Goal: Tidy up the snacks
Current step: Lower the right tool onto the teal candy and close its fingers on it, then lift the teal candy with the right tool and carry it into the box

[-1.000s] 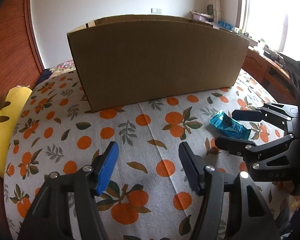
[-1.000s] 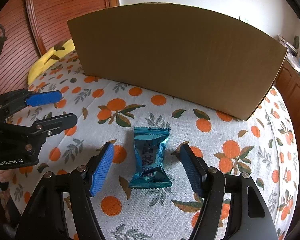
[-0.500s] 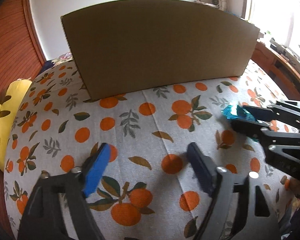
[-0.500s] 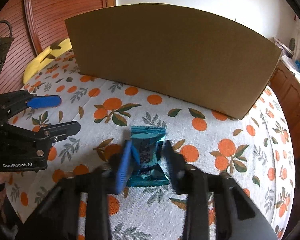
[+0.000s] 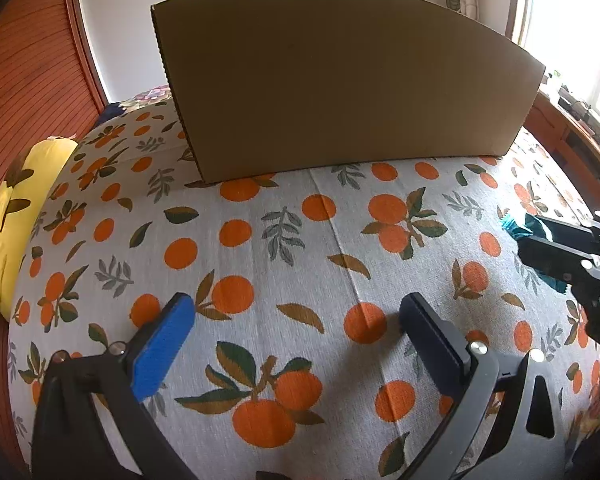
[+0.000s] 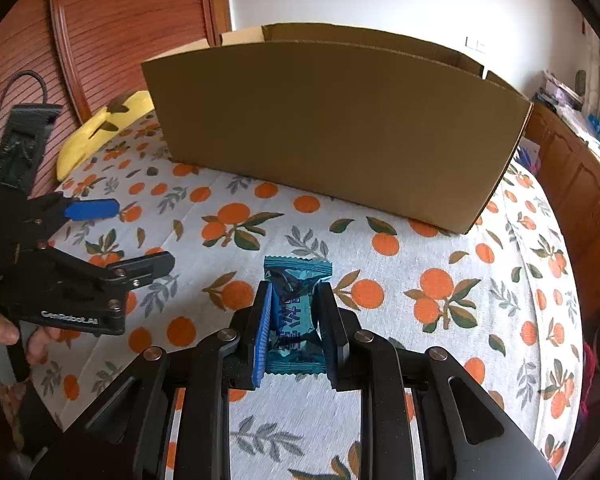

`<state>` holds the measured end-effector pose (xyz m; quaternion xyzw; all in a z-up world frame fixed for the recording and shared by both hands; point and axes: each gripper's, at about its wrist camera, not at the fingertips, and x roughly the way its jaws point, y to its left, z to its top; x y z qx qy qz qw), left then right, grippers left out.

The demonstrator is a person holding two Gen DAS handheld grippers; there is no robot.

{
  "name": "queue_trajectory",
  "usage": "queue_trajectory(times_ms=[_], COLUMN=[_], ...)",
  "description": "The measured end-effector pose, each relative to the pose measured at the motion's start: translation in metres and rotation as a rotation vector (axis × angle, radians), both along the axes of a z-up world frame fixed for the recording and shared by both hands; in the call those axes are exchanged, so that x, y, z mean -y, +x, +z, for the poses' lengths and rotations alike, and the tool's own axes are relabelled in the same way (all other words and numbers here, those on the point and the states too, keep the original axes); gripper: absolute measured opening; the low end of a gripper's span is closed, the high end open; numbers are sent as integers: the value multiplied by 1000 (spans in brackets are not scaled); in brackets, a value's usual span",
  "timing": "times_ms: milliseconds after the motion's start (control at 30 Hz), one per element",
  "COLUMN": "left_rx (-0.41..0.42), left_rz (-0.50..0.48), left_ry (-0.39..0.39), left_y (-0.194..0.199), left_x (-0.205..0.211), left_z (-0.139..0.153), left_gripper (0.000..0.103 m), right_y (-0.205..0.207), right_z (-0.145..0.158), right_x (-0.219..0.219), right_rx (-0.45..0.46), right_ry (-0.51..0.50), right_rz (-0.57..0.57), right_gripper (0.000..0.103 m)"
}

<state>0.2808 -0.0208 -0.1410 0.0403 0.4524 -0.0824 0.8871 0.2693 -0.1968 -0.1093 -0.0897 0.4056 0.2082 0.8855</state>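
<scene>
My right gripper (image 6: 294, 320) is shut on a teal foil snack packet (image 6: 296, 316) and holds it a little above the orange-print tablecloth (image 6: 440, 320). A large open cardboard box (image 6: 332, 128) stands behind it. In the left wrist view the box (image 5: 340, 92) fills the far side, and the right gripper (image 5: 540, 240) with a sliver of the teal packet (image 5: 514, 226) shows at the right edge. My left gripper (image 5: 296, 328) is open and empty, low over the cloth; it also shows in the right wrist view (image 6: 120, 236) at the left.
A yellow cushion (image 5: 16, 216) lies at the table's left edge, also in the right wrist view (image 6: 96, 136). A red-brown wooden panel (image 6: 112, 32) stands behind on the left. A wooden cabinet (image 6: 580, 184) with clutter runs along the right.
My right gripper closed on the teal packet and lifted it off the cloth. The box's open top now shows from the right wrist. My left gripper stayed open and drifted lower, nearer the box.
</scene>
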Motion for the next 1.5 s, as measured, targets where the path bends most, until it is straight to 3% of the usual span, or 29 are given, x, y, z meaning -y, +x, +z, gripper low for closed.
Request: queue_trajectory(times_ms=[233,500,833,1500], left_rx=[28,125,249,342], left_rz=[-24,-60,-88,-113], left_ry=[0,-63,-56,-49], left_y=[-8,-17,-22,0], left_x=[-1,0,1,6], left_z=[12,58,112,154], left_gripper=[102,102,102,102], right_y=[-10,-14,-17,3], right_z=[14,40,90,118], right_x=[8,23,49,27], right_rx=[25,61,133,193], right_ry=[28,40,32,18], right_rz=[8,8,-9,61], right_gripper=[21,21,21,21])
